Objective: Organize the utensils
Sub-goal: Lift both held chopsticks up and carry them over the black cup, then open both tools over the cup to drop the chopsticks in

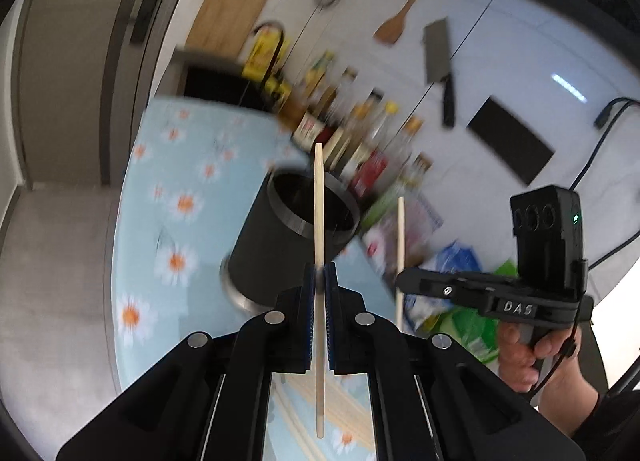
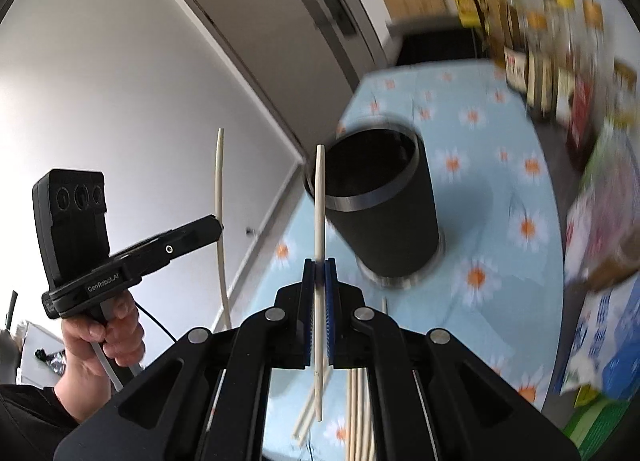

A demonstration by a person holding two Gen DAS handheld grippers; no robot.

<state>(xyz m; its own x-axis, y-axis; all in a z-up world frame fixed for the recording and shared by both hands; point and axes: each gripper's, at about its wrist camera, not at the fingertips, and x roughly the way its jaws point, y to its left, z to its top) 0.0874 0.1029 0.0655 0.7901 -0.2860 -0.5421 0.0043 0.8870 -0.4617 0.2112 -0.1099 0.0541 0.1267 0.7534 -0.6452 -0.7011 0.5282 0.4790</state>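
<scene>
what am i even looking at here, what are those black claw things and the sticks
Each picture comes from a camera mounted on a hand-held gripper, looking out along its two fingers. A person holds one in each hand. The left hand-held gripper is shut on a chopstick; the right hand-held gripper is shut on another chopstick. Each view also shows the other tool from the side. Ahead, on a flowered tablecloth, stands a black holder, open at the top. More chopsticks lie on the cloth below. Blurred bottles stand behind.
</scene>
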